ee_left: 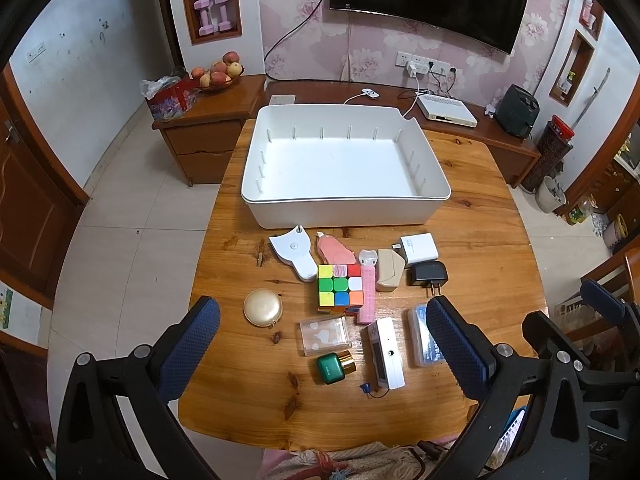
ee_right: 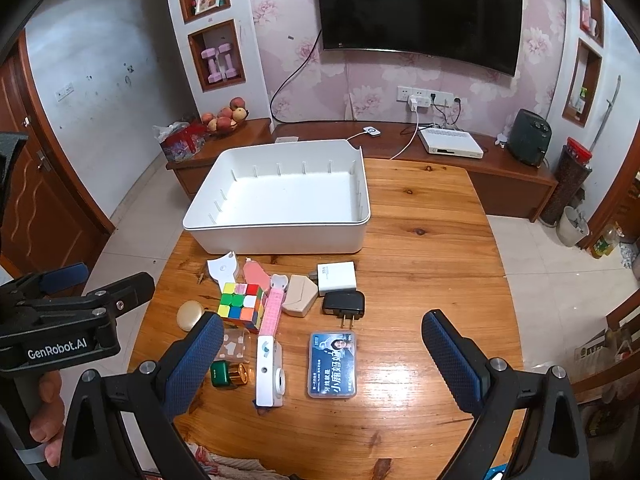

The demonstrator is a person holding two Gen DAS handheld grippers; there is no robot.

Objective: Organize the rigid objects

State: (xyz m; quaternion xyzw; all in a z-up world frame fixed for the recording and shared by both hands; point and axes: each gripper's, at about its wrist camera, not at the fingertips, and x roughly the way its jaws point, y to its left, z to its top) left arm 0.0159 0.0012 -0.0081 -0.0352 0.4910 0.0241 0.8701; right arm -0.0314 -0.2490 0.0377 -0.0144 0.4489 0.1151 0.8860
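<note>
An empty white bin [ee_left: 344, 208] [ee_right: 280, 236] stands at the far middle of the wooden table [ee_left: 480, 248]. In front of it lie several small items: a colour cube [ee_left: 340, 286] [ee_right: 242, 306], a gold round case [ee_left: 263, 307], a white camera [ee_left: 386, 354] [ee_right: 269, 372], a blue-labelled clear box [ee_right: 333, 364] [ee_left: 424, 338], a black plug [ee_left: 428, 274] [ee_right: 345, 304], a white charger [ee_left: 418, 247] [ee_right: 337, 274] and a green box [ee_left: 330, 368]. My left gripper [ee_left: 322, 344] is open above the near items. My right gripper [ee_right: 322, 354] is open above the blue-labelled box.
A white fan-shaped tool [ee_left: 294, 252], a pink item [ee_left: 336, 250], a beige case [ee_left: 389, 270] and a clear heart-print box [ee_left: 324, 336] also lie there. A wooden cabinet [ee_left: 208, 136] with fruit stands behind left. The right half of the table [ee_right: 432, 240] is bare wood.
</note>
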